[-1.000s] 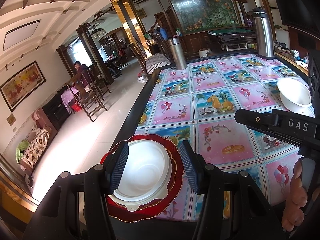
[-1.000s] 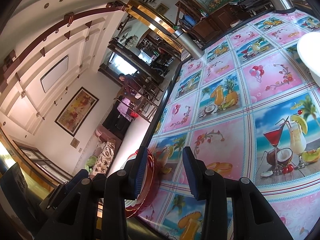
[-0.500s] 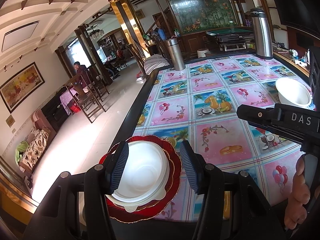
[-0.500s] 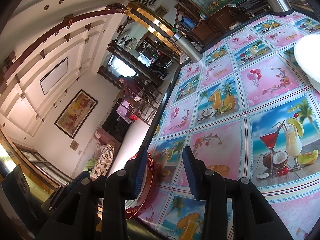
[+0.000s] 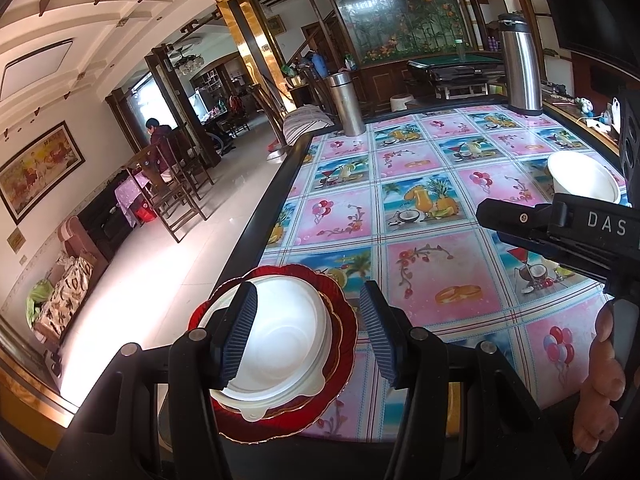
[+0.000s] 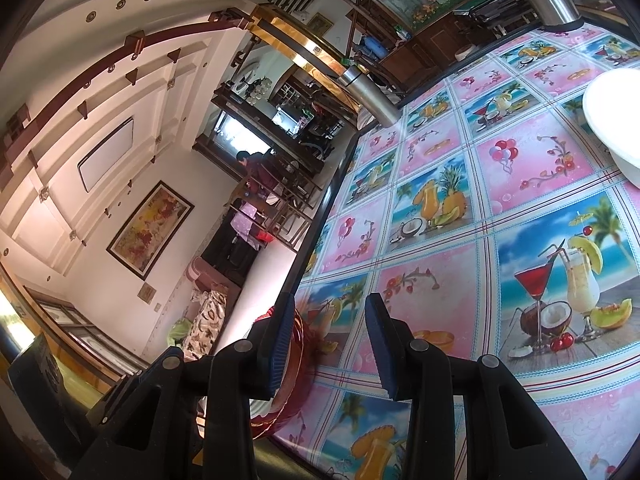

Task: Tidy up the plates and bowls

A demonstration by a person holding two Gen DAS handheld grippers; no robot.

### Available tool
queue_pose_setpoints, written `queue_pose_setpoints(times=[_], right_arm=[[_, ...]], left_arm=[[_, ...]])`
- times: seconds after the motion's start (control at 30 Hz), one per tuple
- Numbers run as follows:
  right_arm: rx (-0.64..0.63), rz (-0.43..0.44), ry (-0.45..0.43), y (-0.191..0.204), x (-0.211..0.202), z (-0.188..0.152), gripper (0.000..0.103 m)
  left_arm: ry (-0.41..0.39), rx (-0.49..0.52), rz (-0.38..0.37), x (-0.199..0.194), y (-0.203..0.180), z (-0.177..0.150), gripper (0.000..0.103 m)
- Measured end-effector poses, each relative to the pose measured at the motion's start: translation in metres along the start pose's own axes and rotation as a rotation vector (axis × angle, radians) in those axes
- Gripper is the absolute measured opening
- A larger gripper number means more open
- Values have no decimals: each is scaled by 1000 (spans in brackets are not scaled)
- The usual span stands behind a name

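Note:
A white bowl [image 5: 280, 344] rests in a red scalloped plate [image 5: 340, 344] at the table's near left corner. My left gripper [image 5: 308, 336] is open above them, its fingers apart on either side of the bowl, holding nothing. A second white bowl [image 5: 582, 176] stands at the right of the table; it also shows in the right wrist view [image 6: 616, 120]. My right gripper [image 6: 328, 344] is open and empty, tilted, just right of the red plate's rim [image 6: 296, 364]. Its body [image 5: 560, 232] shows at right in the left wrist view.
The table carries a pink and blue fruit-print cloth [image 5: 424, 216]. Two steel flasks [image 5: 348, 104] [image 5: 520, 72] stand at its far edge. The table's dark left edge [image 5: 264, 216] drops to a tiled floor with chairs and a seated person.
Both grippers have drawn back and up a little from the table; the bowl and red plate look smaller between my left fingers. Jaws stay open.

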State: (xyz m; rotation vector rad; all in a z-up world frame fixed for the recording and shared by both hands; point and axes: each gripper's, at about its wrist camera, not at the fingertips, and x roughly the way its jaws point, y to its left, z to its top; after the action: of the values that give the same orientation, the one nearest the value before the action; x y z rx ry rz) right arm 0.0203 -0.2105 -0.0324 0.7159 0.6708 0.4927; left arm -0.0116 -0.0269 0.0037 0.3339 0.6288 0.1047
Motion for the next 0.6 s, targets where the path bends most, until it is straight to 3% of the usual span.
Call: queue_pose_setpoints(times=[0.6], right_arm=[[15,-17,-23,-11,-11,4,40]], left_arm=[[18,27,-35,5,-16,1,53]])
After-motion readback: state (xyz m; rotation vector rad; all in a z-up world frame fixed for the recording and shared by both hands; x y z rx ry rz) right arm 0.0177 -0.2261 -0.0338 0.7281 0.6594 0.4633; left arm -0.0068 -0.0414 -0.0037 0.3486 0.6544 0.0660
